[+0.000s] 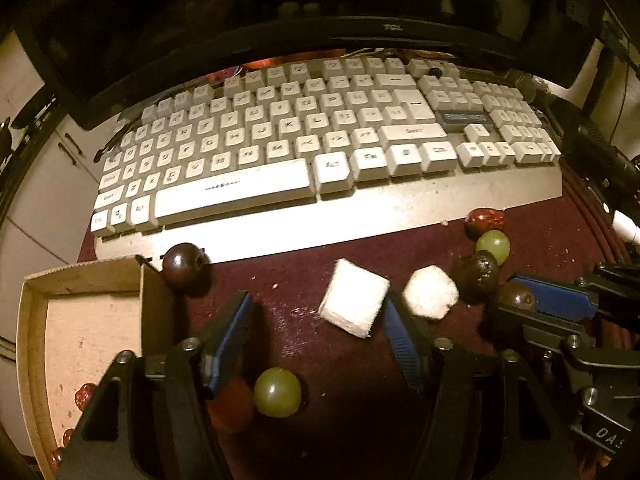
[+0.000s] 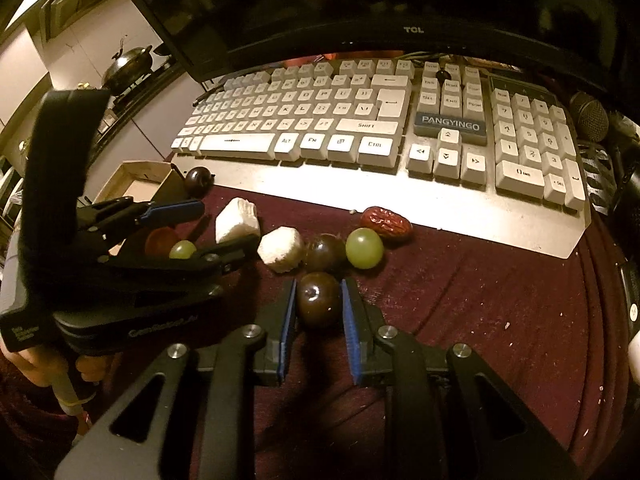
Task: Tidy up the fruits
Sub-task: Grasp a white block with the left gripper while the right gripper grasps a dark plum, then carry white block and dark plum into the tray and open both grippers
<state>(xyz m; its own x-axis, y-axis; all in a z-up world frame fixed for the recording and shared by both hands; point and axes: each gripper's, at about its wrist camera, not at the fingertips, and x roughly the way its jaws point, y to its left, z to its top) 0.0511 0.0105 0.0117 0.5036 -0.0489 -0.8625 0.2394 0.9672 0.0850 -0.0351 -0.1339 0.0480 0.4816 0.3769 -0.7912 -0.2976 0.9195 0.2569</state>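
Observation:
My left gripper point(image 1: 318, 312) is open over the dark red cloth; a green grape point(image 1: 277, 392) and a red fruit point(image 1: 231, 404) lie between its fingers. My right gripper point(image 2: 319, 294) is shut on a dark plum point(image 2: 319, 300), which also shows in the left wrist view point(image 1: 516, 296). Another dark plum point(image 2: 325, 252), a green grape point(image 2: 364, 248) and a red date point(image 2: 386, 221) lie just beyond it. A third dark plum point(image 1: 185, 266) sits by the cardboard box point(image 1: 80, 276). Two white cubes point(image 1: 354, 298) point(image 1: 430, 291) lie mid-cloth.
A white keyboard point(image 1: 320, 132) spans the back, with a TCL monitor point(image 1: 392, 28) behind it. A microphone point(image 2: 590, 114) and cables lie at the right. The box at left holds some red fruits point(image 1: 82, 394).

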